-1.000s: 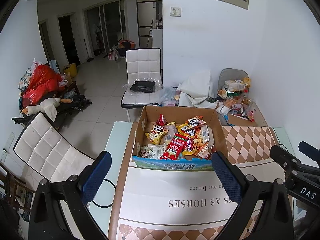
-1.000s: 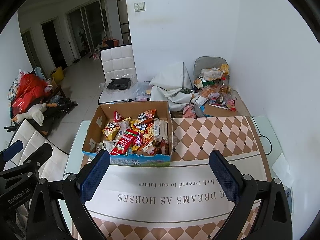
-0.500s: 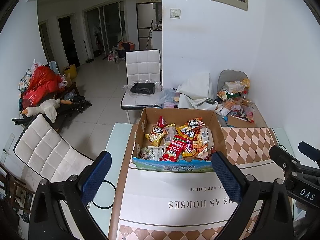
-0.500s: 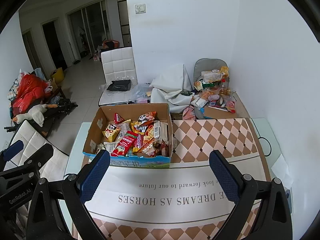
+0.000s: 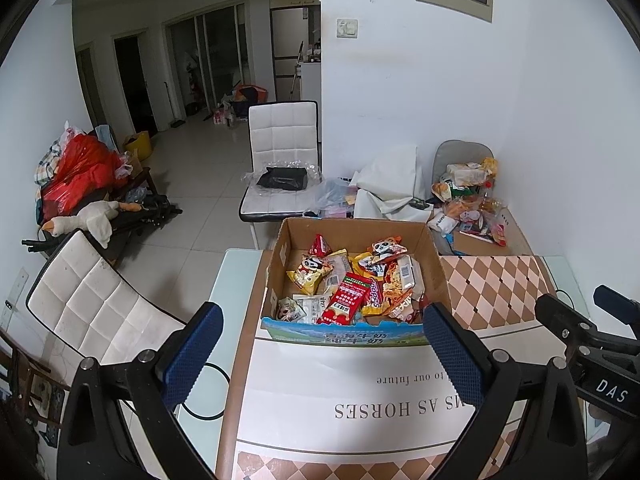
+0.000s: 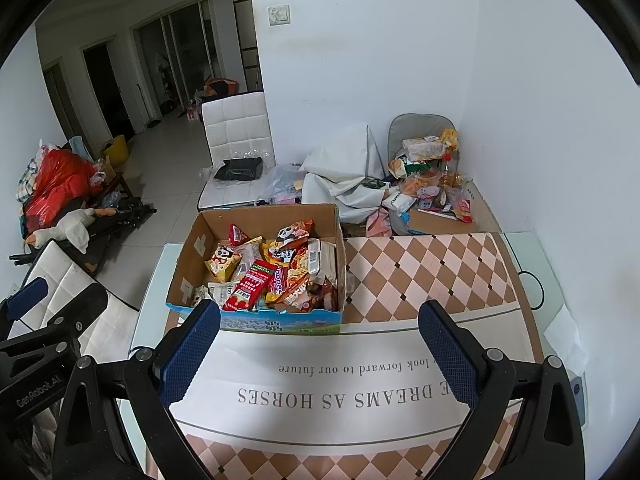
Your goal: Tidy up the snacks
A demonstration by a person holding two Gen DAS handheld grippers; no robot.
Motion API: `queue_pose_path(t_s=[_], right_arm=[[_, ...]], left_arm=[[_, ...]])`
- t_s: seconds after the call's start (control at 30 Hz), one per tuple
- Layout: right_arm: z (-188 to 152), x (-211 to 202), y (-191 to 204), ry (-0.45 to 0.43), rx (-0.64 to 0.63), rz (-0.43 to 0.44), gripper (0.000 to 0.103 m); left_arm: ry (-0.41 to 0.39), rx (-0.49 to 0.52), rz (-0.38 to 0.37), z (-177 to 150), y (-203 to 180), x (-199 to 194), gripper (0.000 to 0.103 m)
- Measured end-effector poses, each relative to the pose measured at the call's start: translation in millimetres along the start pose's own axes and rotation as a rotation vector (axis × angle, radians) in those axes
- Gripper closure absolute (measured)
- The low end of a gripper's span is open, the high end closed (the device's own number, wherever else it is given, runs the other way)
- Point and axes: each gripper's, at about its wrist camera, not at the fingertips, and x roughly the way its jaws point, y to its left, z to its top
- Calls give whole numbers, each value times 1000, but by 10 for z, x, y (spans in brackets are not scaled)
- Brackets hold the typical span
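Observation:
An open cardboard box [image 5: 280, 256] [image 6: 188, 256] stands on the table, holding several snack packs: a red pack [image 5: 346, 300] [image 6: 250, 286], yellow panda packs [image 5: 308, 272] [image 6: 222, 260] and others. My left gripper [image 5: 320, 354] is open and empty, hovering above the table in front of the box. My right gripper [image 6: 320, 354] is open and empty too, in front of the box and a little to its right. Each gripper shows at the edge of the other's view.
The table carries a checkered cloth [image 6: 432, 272] with a white printed band [image 6: 340, 384]. Beyond the table's far edge are a white chair [image 5: 280, 160], a heap of white bags [image 5: 388, 184] and a snack pile [image 5: 468, 204]. A second white chair [image 5: 92, 308] stands left. A cable [image 6: 532, 292] lies right.
Both views have shifted slightly back and up from the box. The grippers stay open and nothing on the table has moved.

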Motion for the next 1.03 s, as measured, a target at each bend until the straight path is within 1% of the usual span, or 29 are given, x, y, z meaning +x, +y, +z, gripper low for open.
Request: queue_pose_path(t_s=[0.83,1.03], right_arm=[[102,-53,-36,-8,6,-3,2],[102,-53,-37,-9,8,-4,2]], left_arm=[[-2,2,0,31,-16,-7,1],[-17,4,5,78,8,-71,1]])
